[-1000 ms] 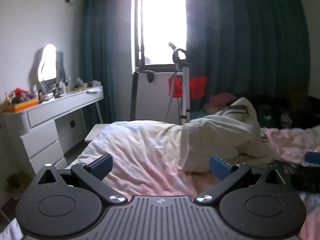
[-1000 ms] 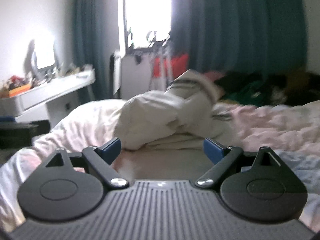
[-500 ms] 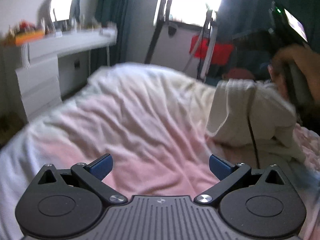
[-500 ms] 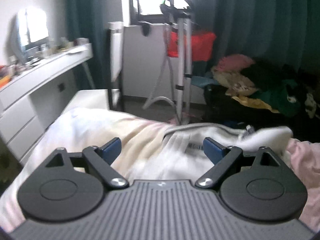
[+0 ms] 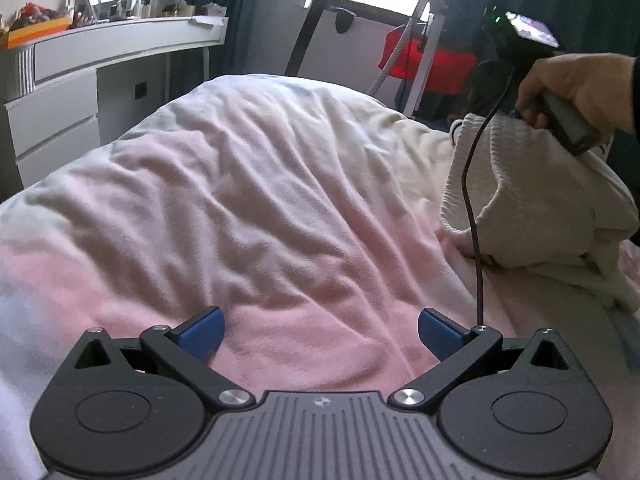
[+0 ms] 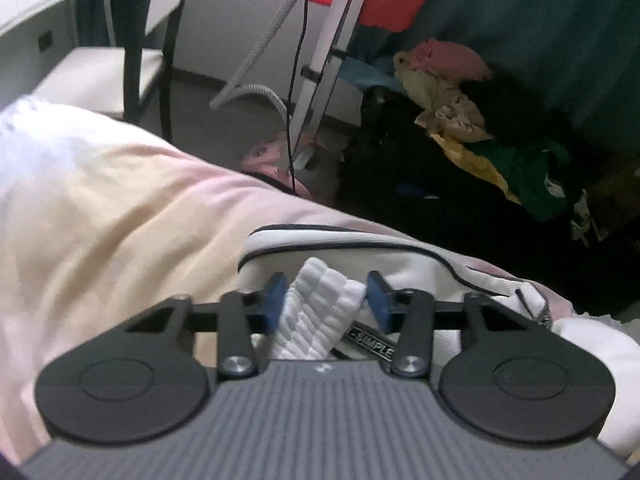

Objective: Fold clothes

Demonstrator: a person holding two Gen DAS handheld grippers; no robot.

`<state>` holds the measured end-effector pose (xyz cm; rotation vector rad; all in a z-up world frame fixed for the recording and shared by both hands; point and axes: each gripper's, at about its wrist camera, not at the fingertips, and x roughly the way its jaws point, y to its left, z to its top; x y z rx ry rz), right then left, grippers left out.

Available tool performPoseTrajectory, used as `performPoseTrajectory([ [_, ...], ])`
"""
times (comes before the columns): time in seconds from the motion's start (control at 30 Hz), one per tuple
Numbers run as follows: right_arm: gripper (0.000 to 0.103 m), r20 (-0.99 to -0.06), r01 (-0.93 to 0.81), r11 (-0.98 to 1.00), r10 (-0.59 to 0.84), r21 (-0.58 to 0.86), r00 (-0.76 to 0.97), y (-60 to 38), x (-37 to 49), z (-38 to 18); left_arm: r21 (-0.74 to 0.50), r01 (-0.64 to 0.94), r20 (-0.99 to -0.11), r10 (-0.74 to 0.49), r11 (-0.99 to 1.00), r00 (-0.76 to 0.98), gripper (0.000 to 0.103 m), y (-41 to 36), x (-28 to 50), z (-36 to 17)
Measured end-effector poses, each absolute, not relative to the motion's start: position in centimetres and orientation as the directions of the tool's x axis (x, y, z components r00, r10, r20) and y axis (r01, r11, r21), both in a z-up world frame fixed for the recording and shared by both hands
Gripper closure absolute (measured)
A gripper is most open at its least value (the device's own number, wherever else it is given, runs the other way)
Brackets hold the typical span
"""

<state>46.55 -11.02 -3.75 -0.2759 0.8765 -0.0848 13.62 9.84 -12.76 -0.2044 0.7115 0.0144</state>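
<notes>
Cream sweater [image 5: 532, 200] bunched on pink bed [image 5: 256, 208], far right side. R gripper [image 6: 325, 294] jaws narrowed w/ ribbed hem [image 6: 320, 320] between the pads, contact unclear. L gripper [image 5: 320, 330] jaws wide apart, nothing in them, low over bare blanket, well apart from sweater.

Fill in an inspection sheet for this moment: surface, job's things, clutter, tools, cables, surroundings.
Surface: bed with a wrinkled pink-white blanket.
Job's things: cream garment bunched at the bed's right side, dark-piped edge showing.
Clutter: clothes pile on the floor.
Tools: left tool open above bare blanket; right tool closing around the garment's white ribbed cuff.
Cables: dark cable hanging from the right handle.
Surroundings: white dresser, teal curtains, metal stand.
</notes>
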Motion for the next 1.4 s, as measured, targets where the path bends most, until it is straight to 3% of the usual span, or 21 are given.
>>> performPoseTrajectory([
  [0.03,0.066,-0.733,-0.038,0.962,-0.18,-0.27,0.656,-11.3,45.7,-2.9,-0.183,-0.081,-0.65,-0.059,0.98,0.758,0.0,9.8,13.7,-12.7],
  [0.07,0.093,-0.719,-0.036,0.963,-0.174,-0.266,0.673,-11.5,44.9,-2.1,-0.184,-0.084,-0.651,-0.057,0.979,0.757,0.0,9.8,13.8,-12.5],
  [0.1,0.098,-0.691,-0.005,0.967,-0.18,-0.257,0.7,-12.1,43.5,-0.6,-0.19,-0.091,-0.652,-0.057,0.977,0.756,0.0,9.9,13.9,-12.3],
  [0.43,0.098,-0.455,0.082,0.991,-0.121,-0.104,0.882,-19.1,25.9,12.3,-0.24,-0.081,-0.568,-0.073,0.967,0.82,0.0,10.2,10.8,-8.2],
  [0.6,0.099,-0.385,0.077,0.996,-0.057,0.035,0.921,-23.5,13.2,13.7,-0.257,0.025,-0.499,-0.155,0.966,0.853,0.0,9.0,7.0,-6.0],
  [0.77,0.1,-0.316,0.145,0.981,-0.097,0.132,0.944,-27.5,0.8,9.8,-0.213,0.125,-0.456,-0.212,0.969,0.864,0.0,6.9,3.6,-4.6],
  [0.87,0.1,-0.339,0.189,0.969,-0.126,0.159,0.932,-29.7,-4.6,6.8,-0.166,0.157,-0.455,-0.217,0.973,0.863,0.0,5.4,2.2,-4.5],
  [1.07,0.099,-0.492,0.258,0.877,-0.029,0.405,0.87,-34.4,-6.4,1.7,-0.032,0.191,-0.512,-0.18,0.981,0.84,0.0,2.7,1.5,-6.1],
  [1.2,0.097,-0.5,0.3,0.802,-0.002,0.517,0.866,-35.6,-6.7,0.6,-0.049,0.217,-0.562,-0.206,0.975,0.801,0.0,2.4,2.9,-7.3],
  [1.27,0.091,-0.481,0.307,0.764,0.006,0.567,0.876,-35.7,-6.7,-0.3,-0.091,0.217,-0.581,-0.229,0.972,0.781,0.0,2.6,4.5,-7.6],
  [1.3,0.074,-0.485,0.313,0.755,0.008,0.576,0.875,-35.6,-6.4,-0.9,-0.115,0.213,-0.589,-0.24,0.97,0.772,0.0,2.6,5.4,-7.8],
  [1.33,0.047,-0.478,0.299,0.749,0.026,0.591,0.878,-35.8,-6.1,-1.6,-0.153,0.207,-0.595,-0.257,0.966,0.761,0.0,2.6,6.5,-8.0],
  [1.37,0.035,-0.471,0.286,0.743,0.045,0.606,0.881,-36.0,-5.7,-2.2,-0.199,0.202,-0.601,-0.282,0.959,0.748,0.0,2.6,7.6,-8.2],
  [1.4,0.03,-0.464,0.272,0.736,0.064,0.62,0.884,-36.2,-5.4,-2.9,-0.242,0.195,-0.605,-0.305,0.951,0.735,0.001,2.7,8.6,-8.5],
])
